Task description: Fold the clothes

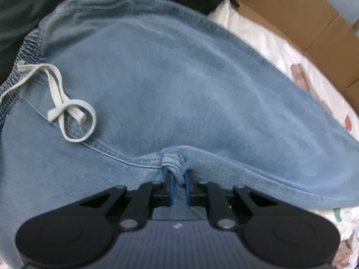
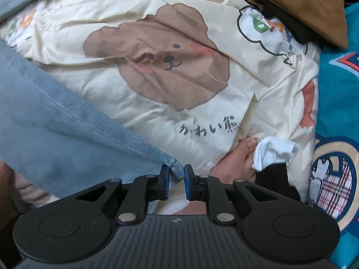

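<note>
A pair of light blue denim trousers (image 1: pixel 170 85) lies spread over a cream quilt (image 2: pixel 224 121) printed with a brown cartoon bear (image 2: pixel 161 56) and dark handwritten characters, its elastic waistband and pale drawstring (image 1: pixel 67 109) at the left of the left wrist view. The left claw (image 1: pixel 178 182) pinches a bunched hem of the denim between its blue-padded fingers (image 1: pixel 171 186). In the right wrist view, the right claw (image 2: pixel 176 179) is slightly spread, a stitched corner of the trousers (image 2: pixel 67 139) sitting in the narrow gap between its pads; whether they press the cloth cannot be told. Just beyond it a bare foot (image 2: pixel 235 161) rests on the quilt beside a white sock (image 2: pixel 273 154). A teal blanket (image 2: pixel 336 116) with cartoon prints borders the quilt on the right, a brown cloth (image 2: pixel 303 2) lies above, and a cardboard box (image 1: pixel 298 15) stands at the bedding's far edge
</note>
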The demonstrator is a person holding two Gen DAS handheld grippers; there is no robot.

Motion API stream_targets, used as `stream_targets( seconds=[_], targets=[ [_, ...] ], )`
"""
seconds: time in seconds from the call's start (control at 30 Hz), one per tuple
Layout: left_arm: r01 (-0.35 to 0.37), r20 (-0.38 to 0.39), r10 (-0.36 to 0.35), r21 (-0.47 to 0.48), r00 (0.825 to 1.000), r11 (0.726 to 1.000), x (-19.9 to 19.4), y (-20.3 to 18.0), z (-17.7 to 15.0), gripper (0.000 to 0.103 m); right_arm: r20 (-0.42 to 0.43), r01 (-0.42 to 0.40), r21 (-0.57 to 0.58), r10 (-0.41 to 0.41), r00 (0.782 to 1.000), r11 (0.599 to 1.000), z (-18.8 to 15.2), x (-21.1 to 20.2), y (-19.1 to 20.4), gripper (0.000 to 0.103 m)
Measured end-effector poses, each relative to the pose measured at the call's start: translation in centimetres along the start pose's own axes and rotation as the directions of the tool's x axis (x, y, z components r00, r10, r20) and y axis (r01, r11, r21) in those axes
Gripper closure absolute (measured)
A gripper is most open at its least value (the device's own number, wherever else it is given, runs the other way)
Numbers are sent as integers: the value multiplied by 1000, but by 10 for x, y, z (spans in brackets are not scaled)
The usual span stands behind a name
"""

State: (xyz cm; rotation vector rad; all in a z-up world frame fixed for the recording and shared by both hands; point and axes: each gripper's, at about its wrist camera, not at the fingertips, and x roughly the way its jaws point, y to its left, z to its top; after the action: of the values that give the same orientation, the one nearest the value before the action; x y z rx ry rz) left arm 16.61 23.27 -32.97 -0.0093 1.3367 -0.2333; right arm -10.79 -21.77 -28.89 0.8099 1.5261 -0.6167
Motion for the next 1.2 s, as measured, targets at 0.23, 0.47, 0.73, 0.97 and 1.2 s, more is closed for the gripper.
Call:
stream_targets(
  seconds=[0.23,0.47,0.73,0.97,1.2],
  targets=[
    [45,-18,-43,99,999,994,-27,-23,-13,66,42,23,14,-24,999,1000,24,26,10,84],
    [124,-67,-113,190,991,974,-38,-38,-40,68,153,-54,-1,53,987,999,38,2,33,72],
    [78,-76,-60,262,995,962,-3,-59,-58,68,165,-159,-53,166,972,986,46,13,87,72],
    [52,-72,-31,301,997,952,16,-72,-70,64,160,-194,17,189,969,981,55,39,114,72],
    [110,-62,-97,271,993,956,-20,-43,-69,75,131,-175,83,164,978,981,55,57,112,75]
  ],
)
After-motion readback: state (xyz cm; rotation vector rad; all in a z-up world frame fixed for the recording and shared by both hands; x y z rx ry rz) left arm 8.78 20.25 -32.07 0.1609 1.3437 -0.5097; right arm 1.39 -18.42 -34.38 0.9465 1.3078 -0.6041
